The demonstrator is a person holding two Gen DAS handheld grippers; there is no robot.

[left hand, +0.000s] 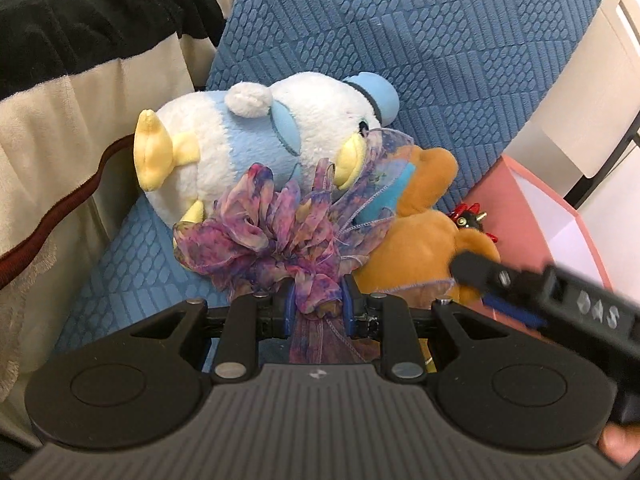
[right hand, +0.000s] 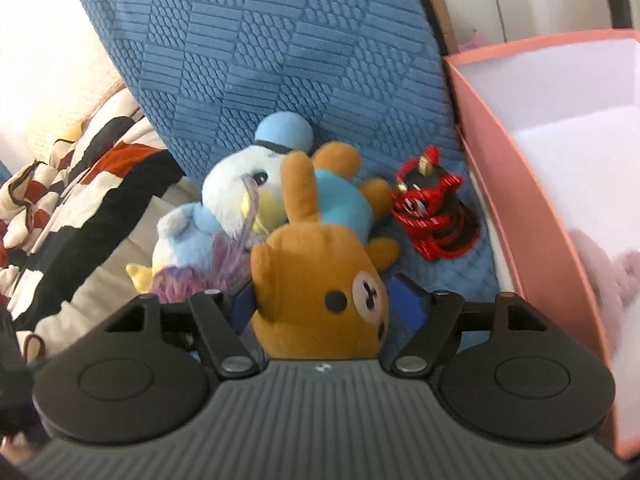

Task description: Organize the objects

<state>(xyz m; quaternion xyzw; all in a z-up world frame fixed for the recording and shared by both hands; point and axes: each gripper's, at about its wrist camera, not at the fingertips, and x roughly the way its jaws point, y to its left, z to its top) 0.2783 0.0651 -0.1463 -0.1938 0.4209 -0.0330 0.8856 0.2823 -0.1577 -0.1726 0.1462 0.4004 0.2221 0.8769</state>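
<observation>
My left gripper (left hand: pixel 318 308) is shut on a purple-pink sheer ribbon bow (left hand: pixel 276 236) that lies against a white and blue penguin plush (left hand: pixel 248 140) on the blue seat. My right gripper (right hand: pixel 324 308) is around the head of a brown bear plush (right hand: pixel 320 280); its blue pads (right hand: pixel 404 304) stand at either side, and I cannot tell if they press it. The bear (left hand: pixel 420 248) also shows in the left wrist view, with the right gripper (left hand: pixel 480 280) on it. A red and black toy (right hand: pixel 434 216) lies right of the bear.
A pink box (right hand: pixel 532 208) with a white inside stands at the right, beside the blue textured cushion (right hand: pixel 280 60). A striped cream, black and red blanket (left hand: pixel 60 80) lies at the left.
</observation>
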